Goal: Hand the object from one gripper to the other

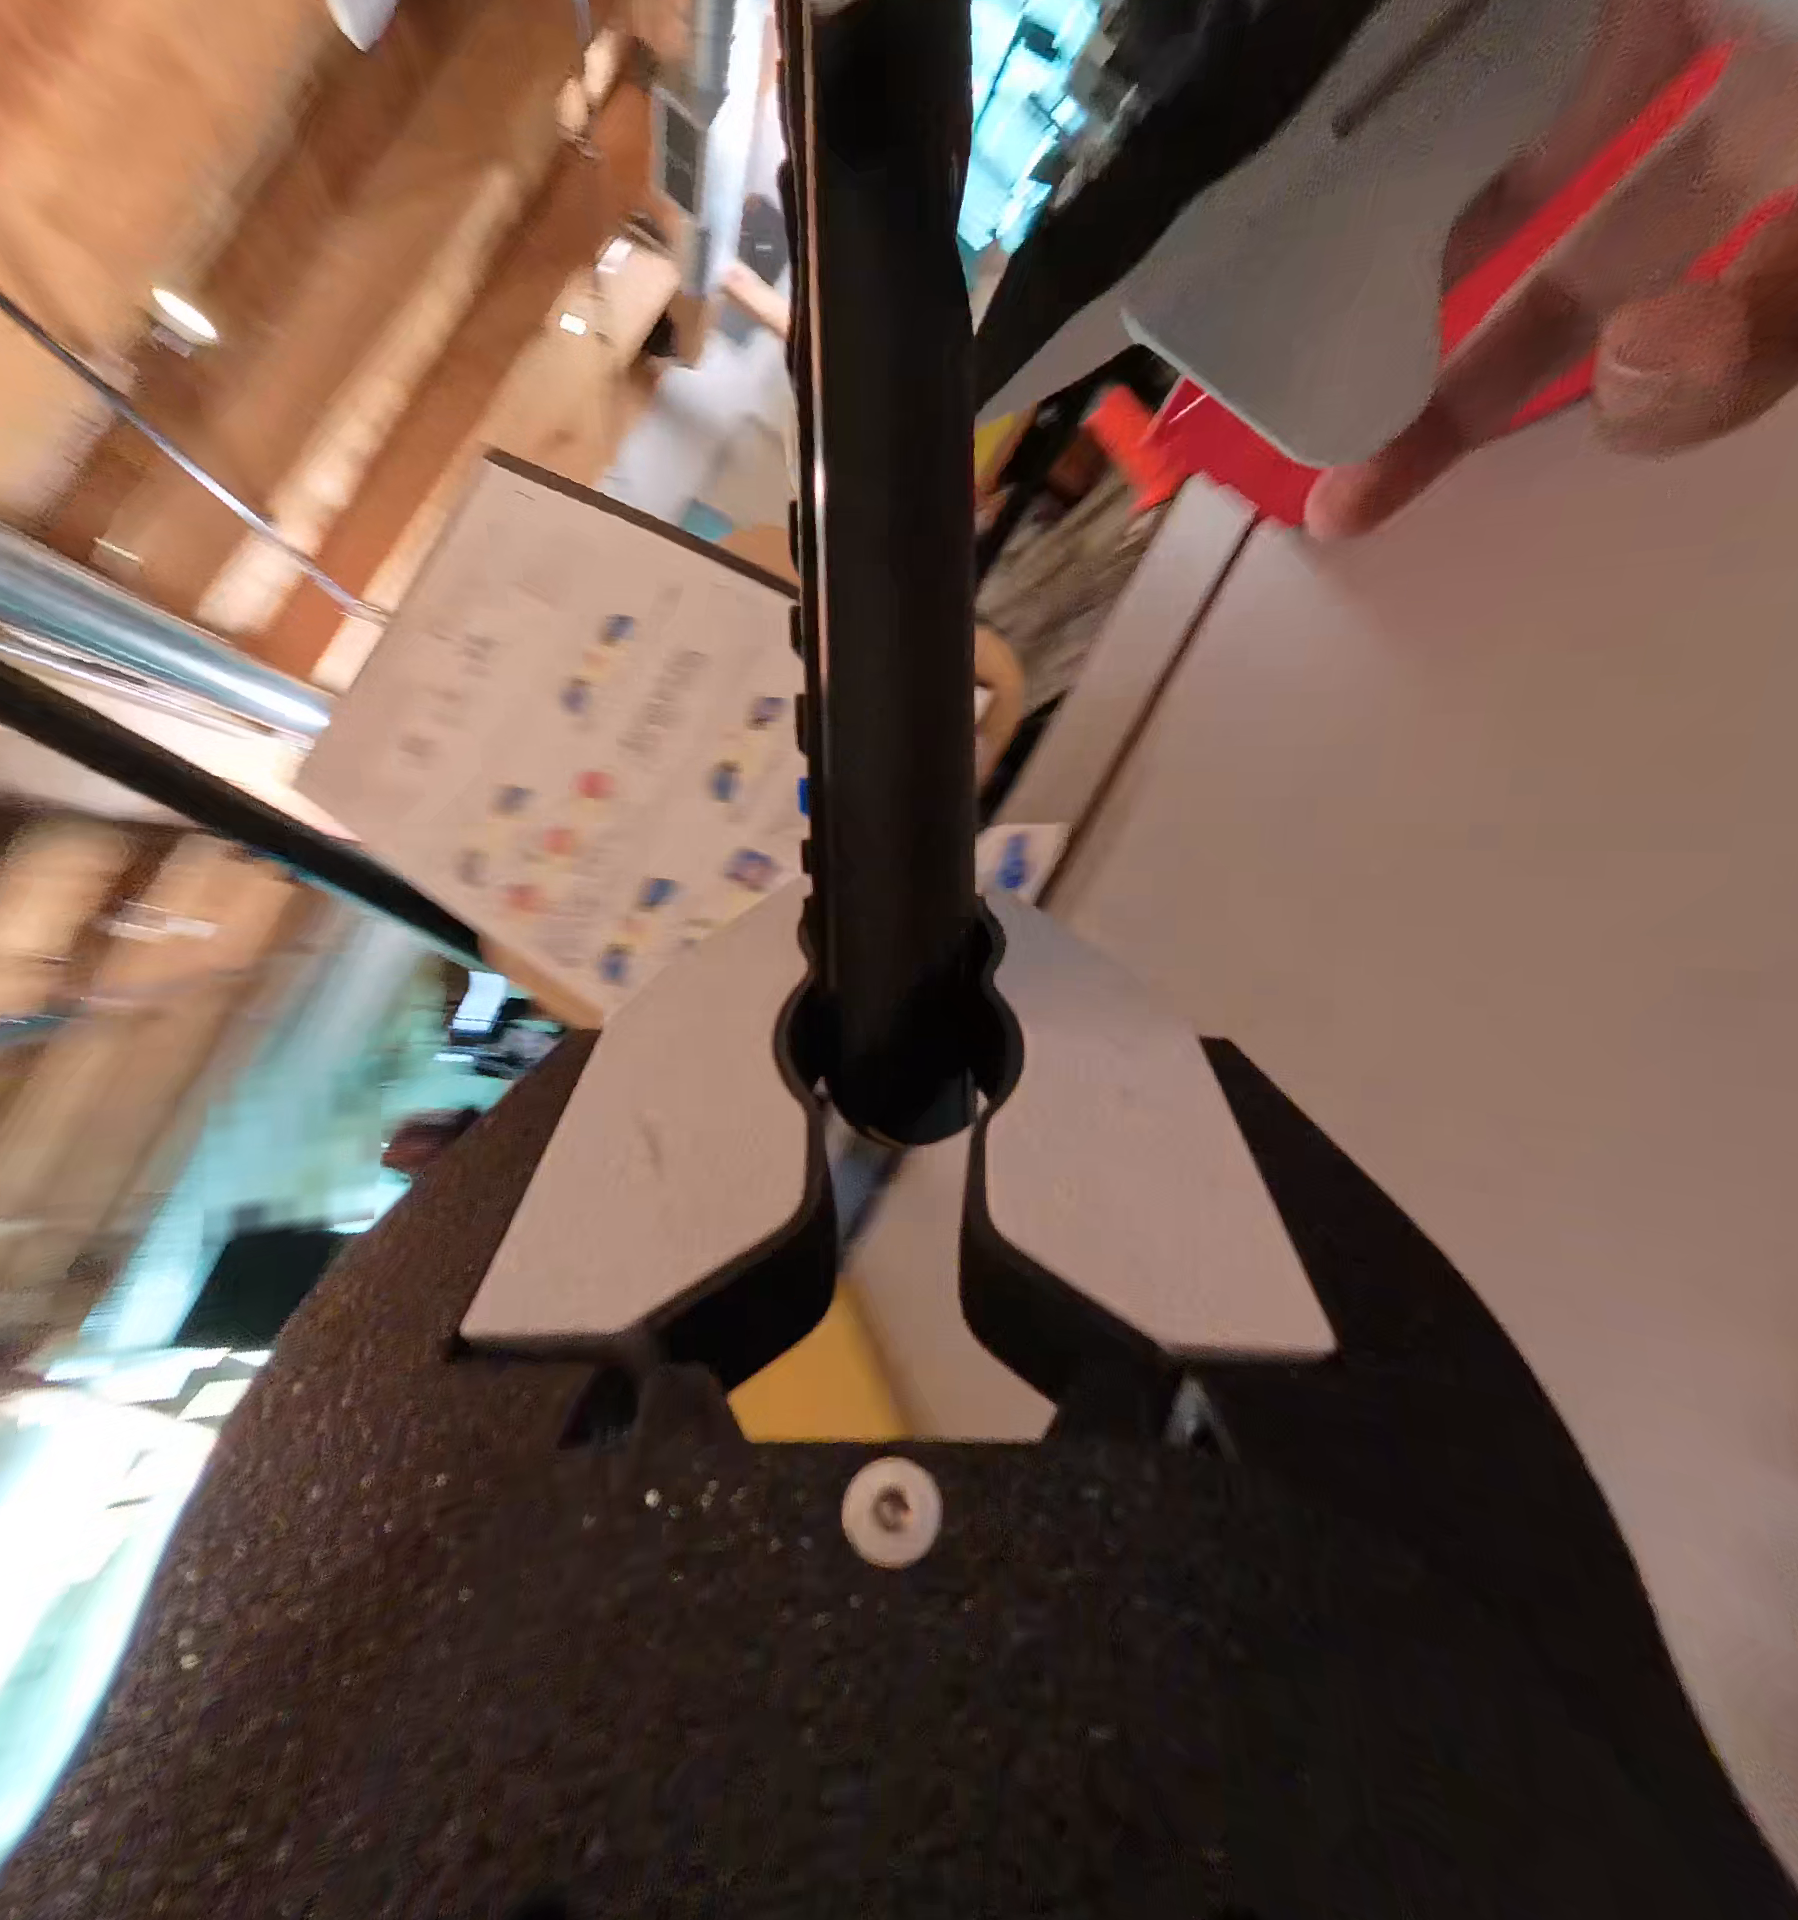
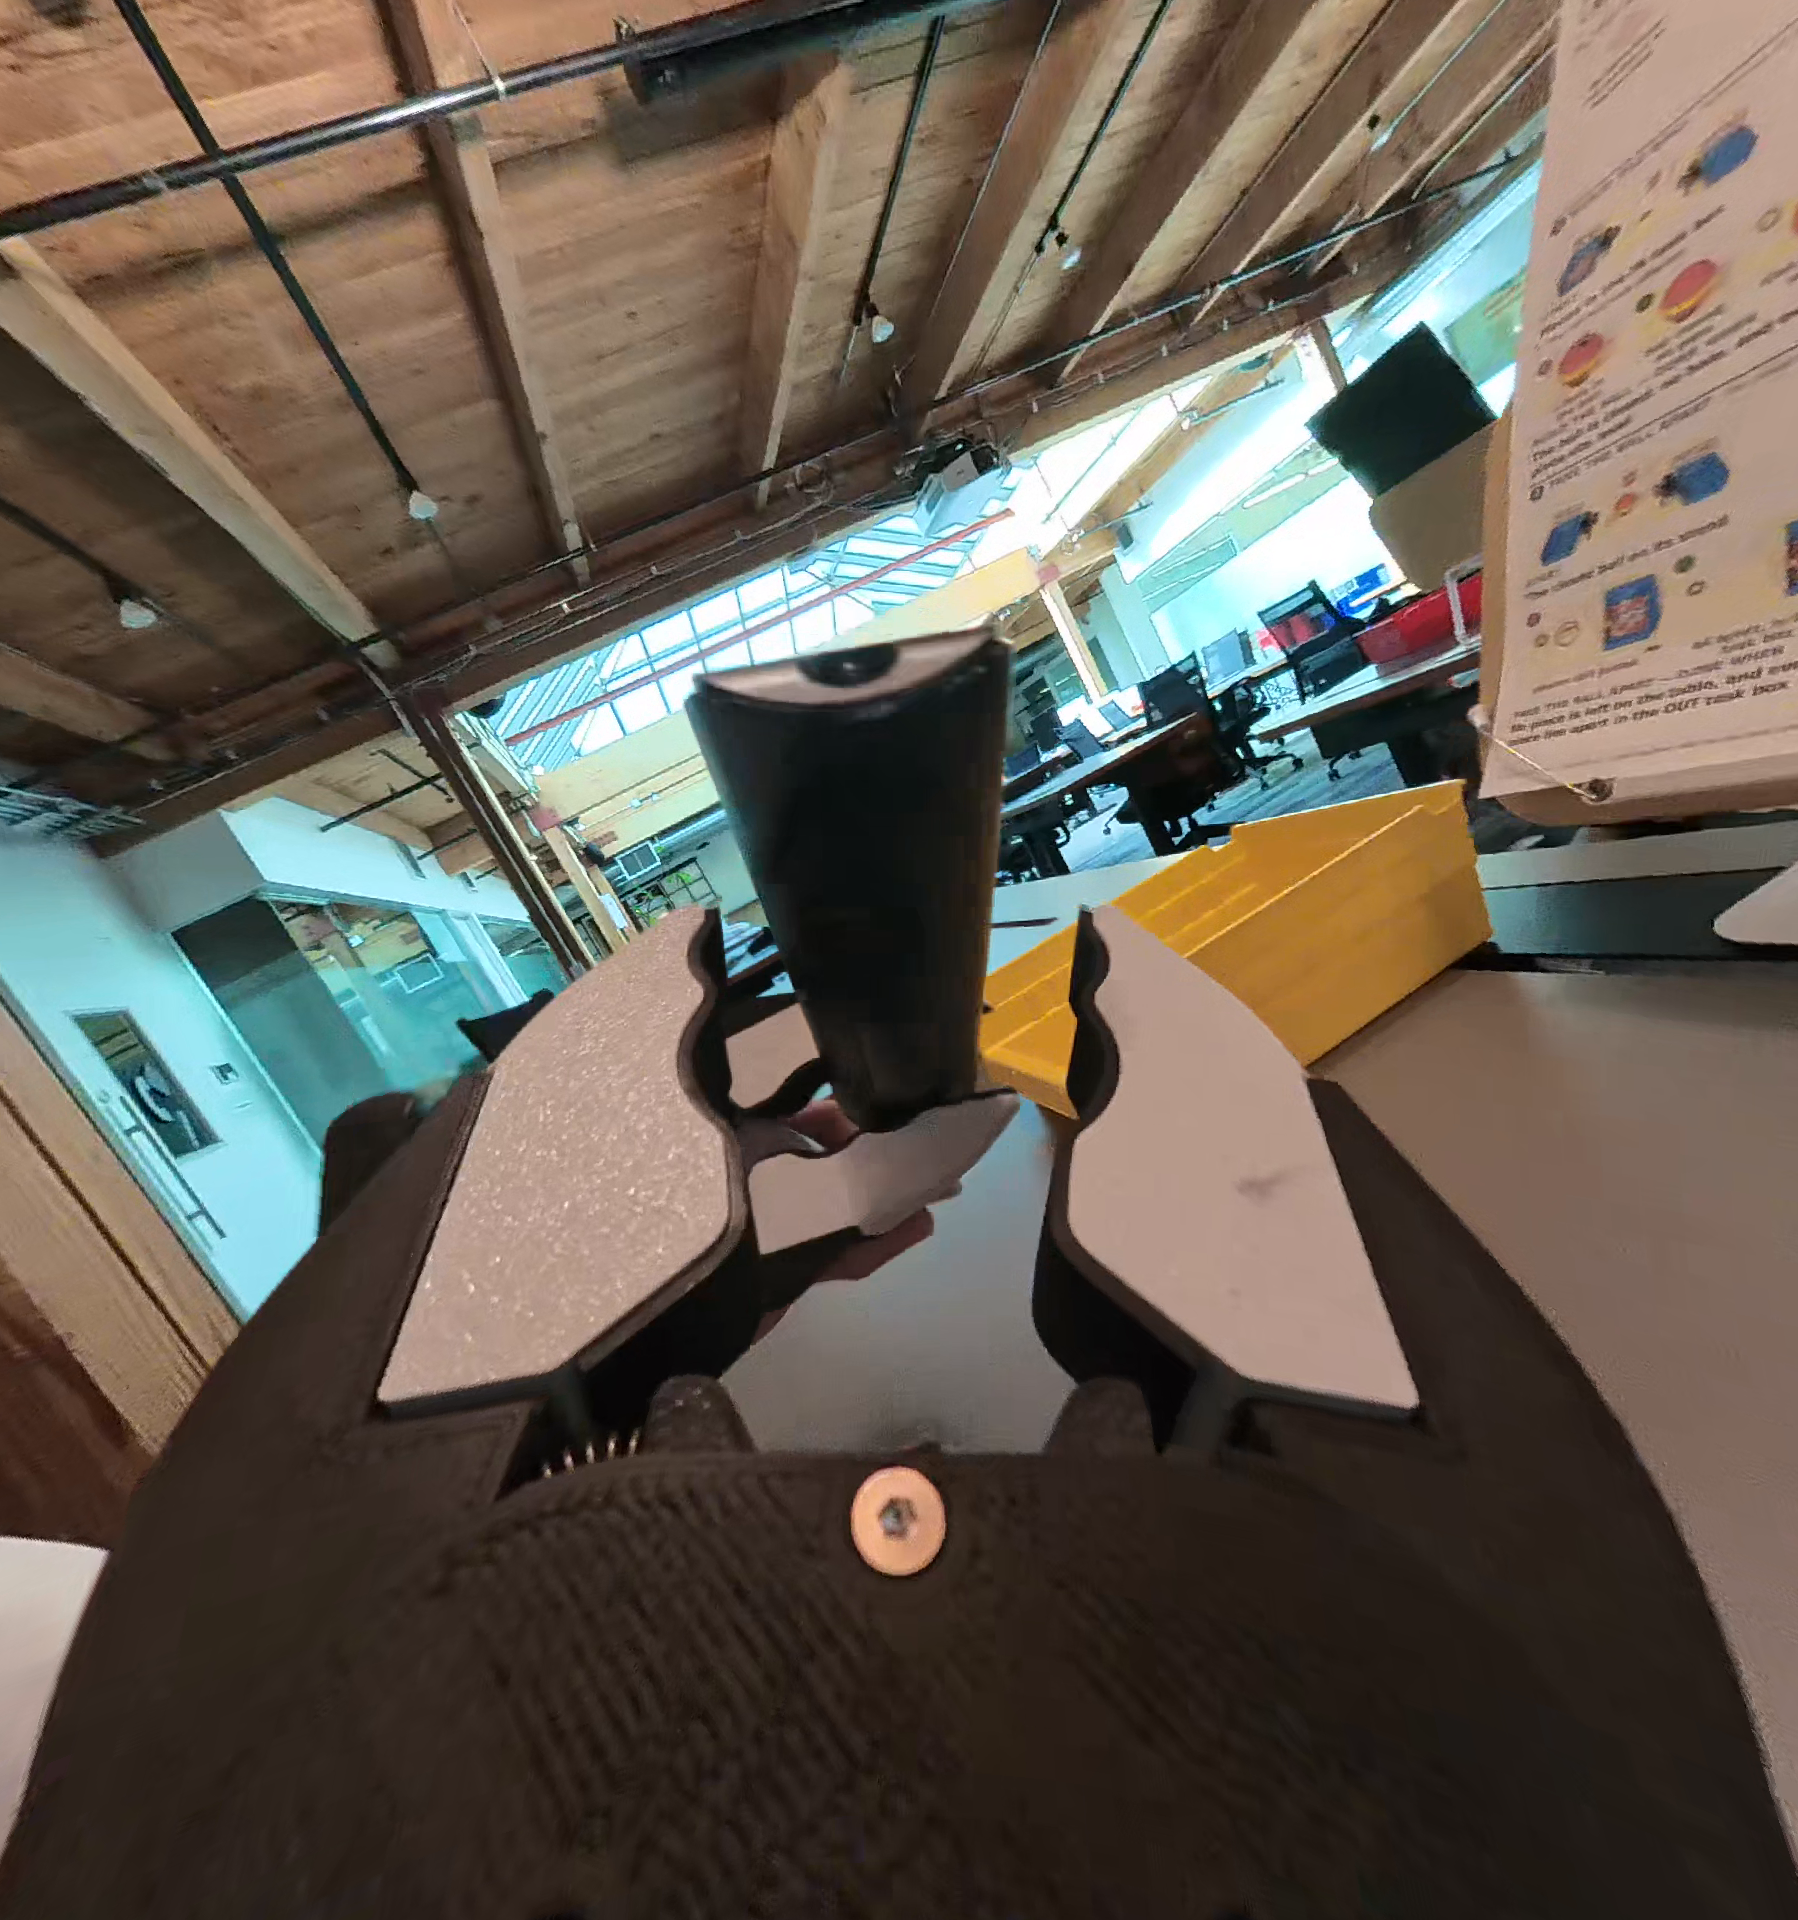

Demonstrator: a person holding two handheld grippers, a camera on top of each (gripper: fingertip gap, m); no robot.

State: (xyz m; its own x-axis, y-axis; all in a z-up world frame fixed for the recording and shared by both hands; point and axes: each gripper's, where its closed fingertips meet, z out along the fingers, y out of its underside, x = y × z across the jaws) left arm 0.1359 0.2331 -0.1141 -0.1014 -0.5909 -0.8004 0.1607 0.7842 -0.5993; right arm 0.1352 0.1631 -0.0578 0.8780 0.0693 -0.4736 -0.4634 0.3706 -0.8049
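Left gripper (image 1: 900,1023) clamped shut on the near end of a long black remote (image 1: 890,540), pinched in the round notch between grey fingers (image 1: 666,1153). Stood upright above a grey table (image 1: 1477,831), clear of it. Right gripper (image 2: 900,1023) spread wide on both sides of the remote (image 2: 859,883), gripping nothing, not touching it. Yellow bin (image 2: 1290,914) lay on the table just behind the remote. Printed sheet (image 2: 1695,416) hung beyond the bin. A person's hand (image 1: 1643,343) wrapped the other tool's red trigger, right of the remote.
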